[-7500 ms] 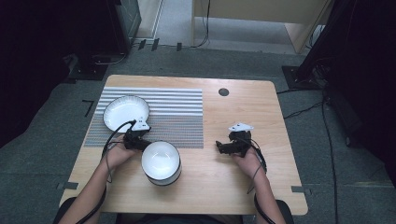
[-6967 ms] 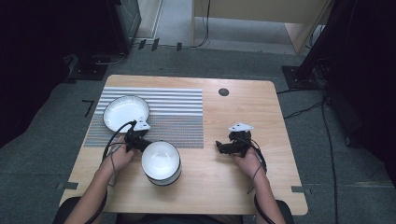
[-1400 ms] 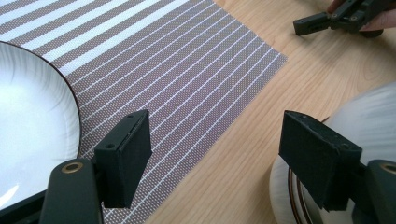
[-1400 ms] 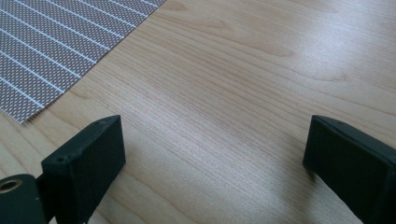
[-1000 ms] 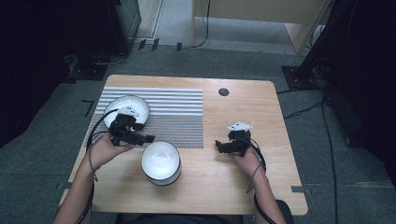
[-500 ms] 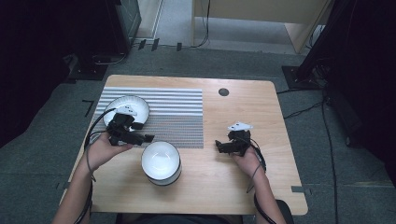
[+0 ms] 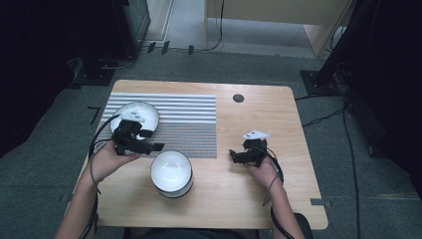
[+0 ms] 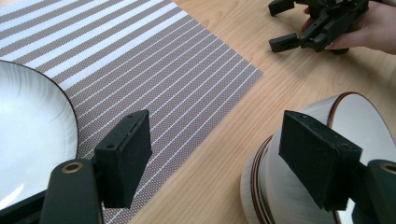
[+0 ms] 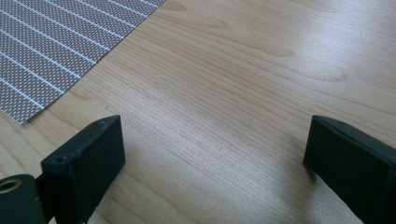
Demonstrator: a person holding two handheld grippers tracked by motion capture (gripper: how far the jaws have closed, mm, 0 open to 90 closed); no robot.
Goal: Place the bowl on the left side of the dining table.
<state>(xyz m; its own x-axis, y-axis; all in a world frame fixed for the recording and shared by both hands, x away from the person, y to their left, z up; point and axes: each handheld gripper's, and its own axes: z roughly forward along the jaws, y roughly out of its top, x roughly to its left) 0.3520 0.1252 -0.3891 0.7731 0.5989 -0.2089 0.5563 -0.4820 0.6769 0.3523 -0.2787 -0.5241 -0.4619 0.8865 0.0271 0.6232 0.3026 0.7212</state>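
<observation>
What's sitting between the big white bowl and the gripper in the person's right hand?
Nothing: between the bowl and the right gripper there is bare wooden table, as the high view shows.

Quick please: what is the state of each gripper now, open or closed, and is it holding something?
Left gripper: open, holding nothing, between the plate and the bowl.
Right gripper: open, holding nothing, over the bare table.

A pale wood-grain desk is seen beneath a placemat striped in grey-brown and white, a white plate with a dark rim, a white brown-rimmed bowl, and black tongs.
</observation>
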